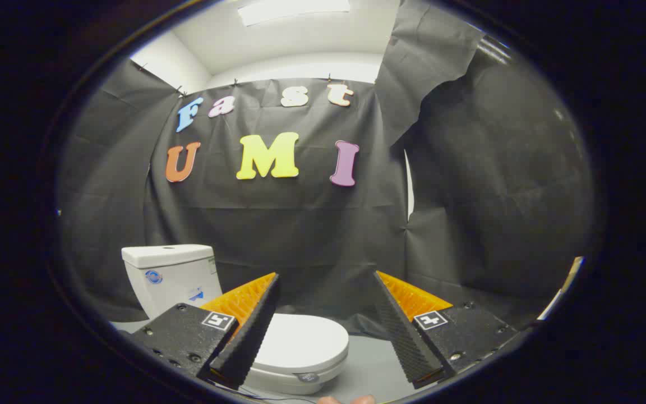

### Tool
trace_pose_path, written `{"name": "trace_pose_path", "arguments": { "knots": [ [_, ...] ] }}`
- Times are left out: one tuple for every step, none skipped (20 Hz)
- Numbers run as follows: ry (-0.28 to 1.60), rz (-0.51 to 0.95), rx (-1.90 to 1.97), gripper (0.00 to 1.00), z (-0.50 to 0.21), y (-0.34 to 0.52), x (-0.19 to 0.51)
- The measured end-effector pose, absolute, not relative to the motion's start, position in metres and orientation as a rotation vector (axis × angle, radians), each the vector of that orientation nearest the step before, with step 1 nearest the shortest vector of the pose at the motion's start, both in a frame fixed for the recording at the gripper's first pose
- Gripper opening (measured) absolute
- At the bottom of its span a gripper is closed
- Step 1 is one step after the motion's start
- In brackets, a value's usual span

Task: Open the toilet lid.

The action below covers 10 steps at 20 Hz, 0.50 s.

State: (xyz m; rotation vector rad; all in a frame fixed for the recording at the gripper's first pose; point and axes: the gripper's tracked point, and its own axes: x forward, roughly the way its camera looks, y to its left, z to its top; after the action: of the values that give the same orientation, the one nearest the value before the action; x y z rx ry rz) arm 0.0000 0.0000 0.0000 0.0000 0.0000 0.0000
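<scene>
Toilet tank (169,275) stands beyond the left finger, against the black cloth wall (312,224). Toilet lid (300,342) is down, flat on the bowl, just ahead of and below the left finger, partly hidden behind it, front edge of the lid showing between the fingers. Gripper (326,286) has its fingers spread wide, holding nothing, well above the lid, not touching. Grey floor (368,365) lies between the fingers, toward the right one. Fingertips of a person's hand (348,399) peek in at the bottom. Risk, judged: lid sits off to the left, so a straight approach likely misses the front lip; smooth lid could slip off one finger and drop back.
</scene>
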Motion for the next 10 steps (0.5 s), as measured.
{"name": "trace_pose_path", "arguments": {
  "knots": [
    [-0.004, 0.000, -0.003, 1.00, 0.0017, 0.0008, -0.0004],
    [-0.007, 0.001, -0.006, 1.00, 0.0022, 0.0015, -0.0008],
    [-0.009, 0.000, -0.009, 1.00, 0.0032, 0.0013, -0.0007],
    [-0.009, 0.002, -0.010, 1.00, 0.0023, 0.0021, -0.0011],
    [-0.008, 0.000, -0.009, 1.00, 0.0024, 0.0021, -0.0012],
    [-0.006, -0.001, -0.007, 1.00, 0.0012, 0.0008, -0.0014],
    [-0.003, -0.004, -0.005, 1.00, 0.0012, -0.0002, -0.0012],
    [-0.003, -0.007, -0.004, 1.00, 0.0007, -0.0010, 0.0000],
    [-0.001, -0.011, -0.003, 1.00, 0.0013, -0.0017, -0.0001],
    [-0.001, -0.014, -0.004, 1.00, 0.0016, -0.0022, -0.0001]
  ]
}}
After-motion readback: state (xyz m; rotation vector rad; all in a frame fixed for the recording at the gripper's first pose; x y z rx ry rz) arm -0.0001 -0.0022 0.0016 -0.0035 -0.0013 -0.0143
